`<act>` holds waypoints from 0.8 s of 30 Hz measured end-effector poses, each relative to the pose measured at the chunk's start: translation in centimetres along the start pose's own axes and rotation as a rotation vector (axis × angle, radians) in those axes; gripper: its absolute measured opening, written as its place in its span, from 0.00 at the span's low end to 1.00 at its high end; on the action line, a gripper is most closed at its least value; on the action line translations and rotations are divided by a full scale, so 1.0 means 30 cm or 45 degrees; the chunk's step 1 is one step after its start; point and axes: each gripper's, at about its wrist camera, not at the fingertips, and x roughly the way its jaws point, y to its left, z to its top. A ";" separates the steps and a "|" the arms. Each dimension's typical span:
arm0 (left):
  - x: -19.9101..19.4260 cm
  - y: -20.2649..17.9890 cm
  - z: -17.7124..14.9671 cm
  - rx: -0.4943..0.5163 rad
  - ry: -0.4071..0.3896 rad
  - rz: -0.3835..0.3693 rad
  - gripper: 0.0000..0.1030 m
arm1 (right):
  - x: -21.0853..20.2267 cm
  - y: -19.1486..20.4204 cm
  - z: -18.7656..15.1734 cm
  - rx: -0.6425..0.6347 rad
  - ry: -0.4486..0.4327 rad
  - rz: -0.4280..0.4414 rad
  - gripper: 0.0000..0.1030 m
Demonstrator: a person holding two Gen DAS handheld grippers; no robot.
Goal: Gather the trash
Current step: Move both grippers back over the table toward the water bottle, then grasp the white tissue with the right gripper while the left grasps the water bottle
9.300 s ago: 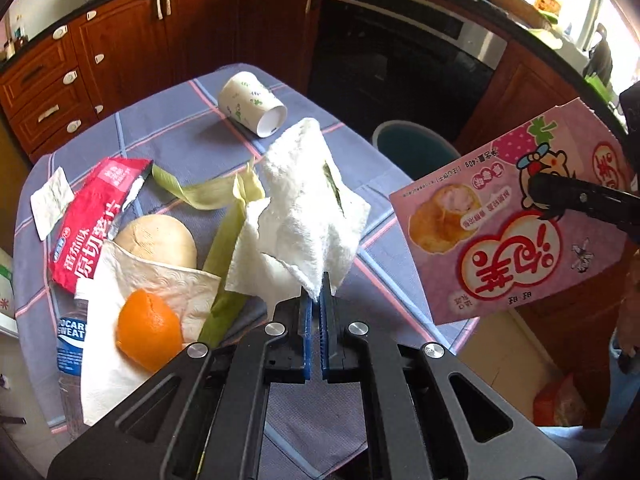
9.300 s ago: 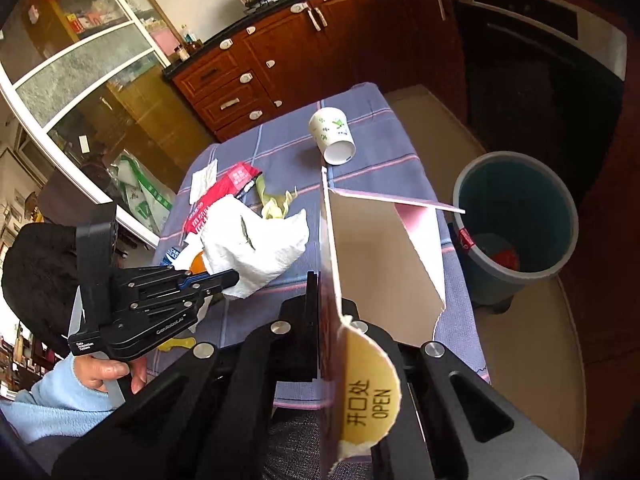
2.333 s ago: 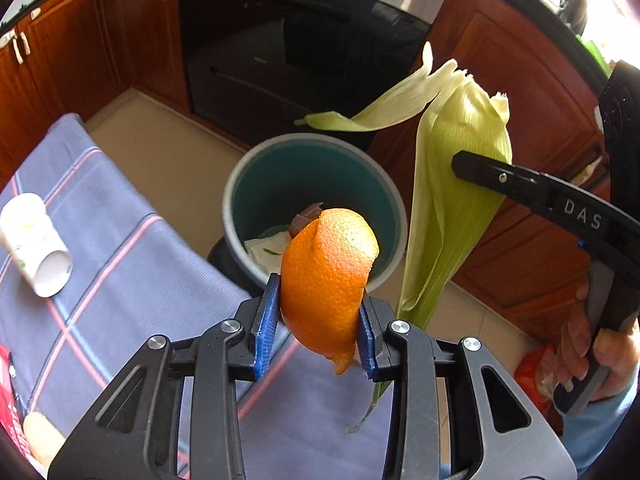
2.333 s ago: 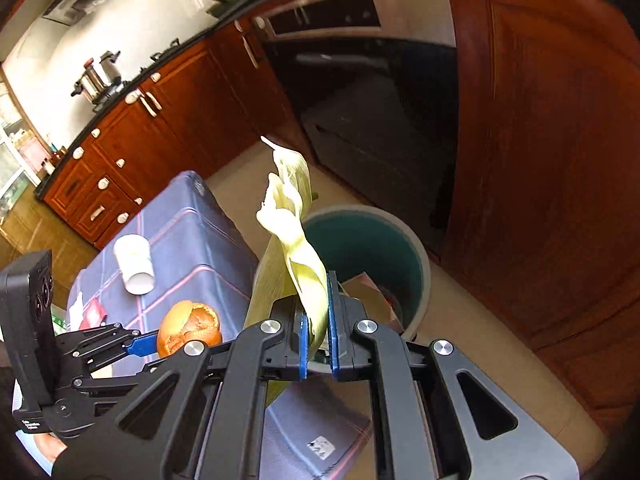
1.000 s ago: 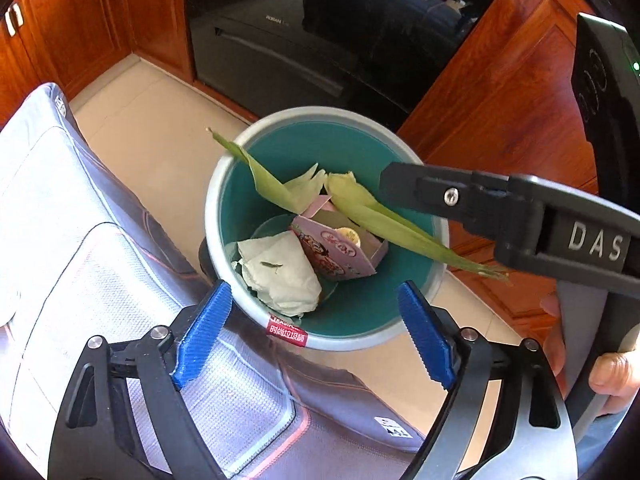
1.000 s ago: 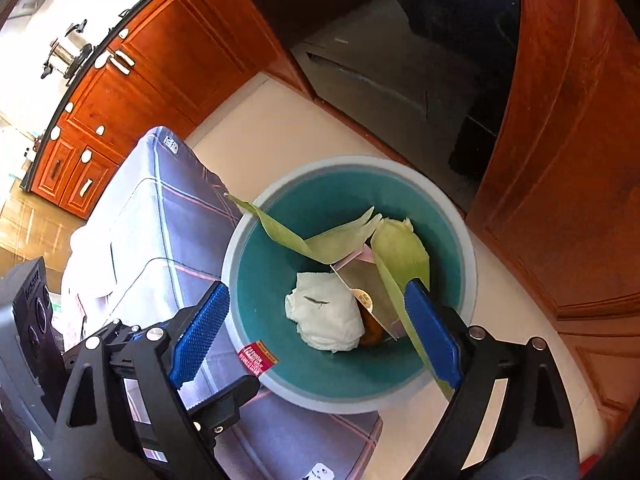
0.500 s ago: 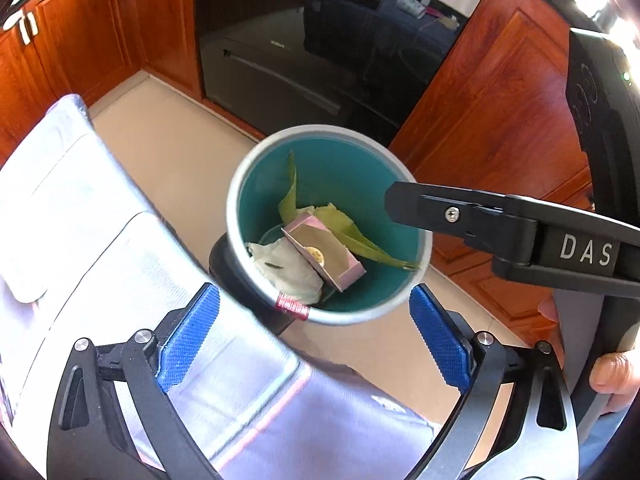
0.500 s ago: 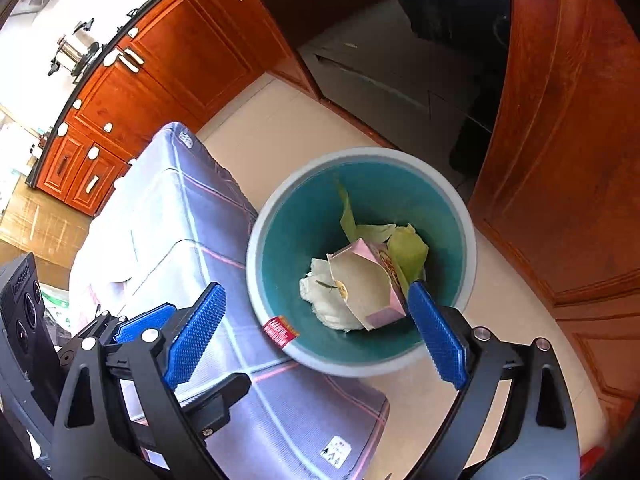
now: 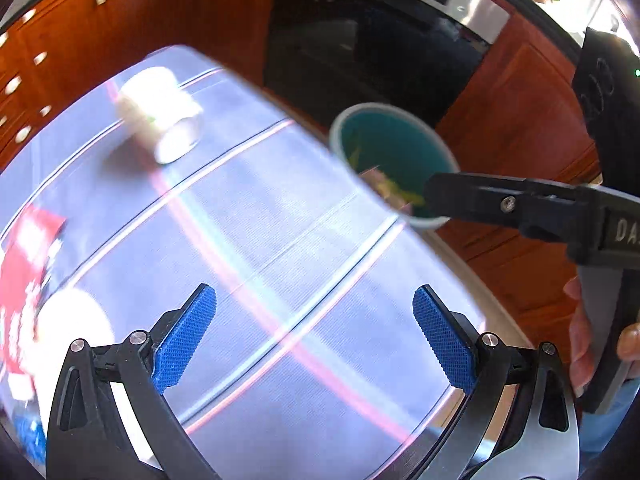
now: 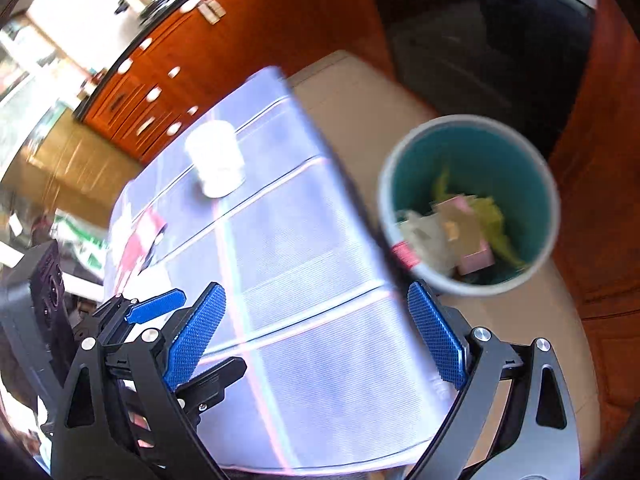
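Hovering empty with jaws spread wide, the left gripper [image 9: 314,334] and right gripper [image 10: 316,330] risk nudging the tipped paper cup [image 9: 160,118], lying at eleven o'clock on the tablecloth [image 9: 260,216], so it rolls past the teal bin [image 10: 468,204].

Both cameras look down from above the table [image 9: 280,220]; the right one sits nearer the bin [image 10: 472,128]. Both views share table, cup [image 9: 160,116] and bin.
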 end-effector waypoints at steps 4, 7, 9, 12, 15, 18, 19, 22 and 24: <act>-0.071 0.128 -0.113 -0.047 0.001 0.052 0.96 | 0.050 0.145 -0.057 -0.058 0.055 0.033 0.86; -0.130 0.208 -0.190 -0.060 -0.013 0.089 0.96 | 0.091 0.247 -0.102 -0.102 0.104 0.055 0.86; -0.184 0.271 -0.247 -0.058 -0.026 0.125 0.96 | 0.119 0.312 -0.131 -0.136 0.132 0.069 0.86; -0.260 0.365 -0.328 -0.076 -0.046 0.171 0.96 | 0.165 0.404 -0.182 -0.197 0.171 0.099 0.86; -0.326 0.442 -0.386 -0.120 -0.073 0.208 0.96 | 0.223 0.507 -0.243 -0.273 0.224 0.137 0.86; -0.395 0.528 -0.442 -0.174 -0.102 0.234 0.96 | 0.282 0.592 -0.304 -0.341 0.272 0.153 0.86; -0.412 0.550 -0.460 -0.188 -0.111 0.241 0.96 | 0.304 0.621 -0.323 -0.367 0.287 0.151 0.86; -0.445 0.600 -0.500 -0.222 -0.137 0.260 0.96 | 0.358 0.700 -0.368 -0.462 0.297 0.133 0.86; -0.450 0.628 -0.519 -0.247 -0.144 0.268 0.96 | 0.389 0.744 -0.391 -0.524 0.281 0.107 0.86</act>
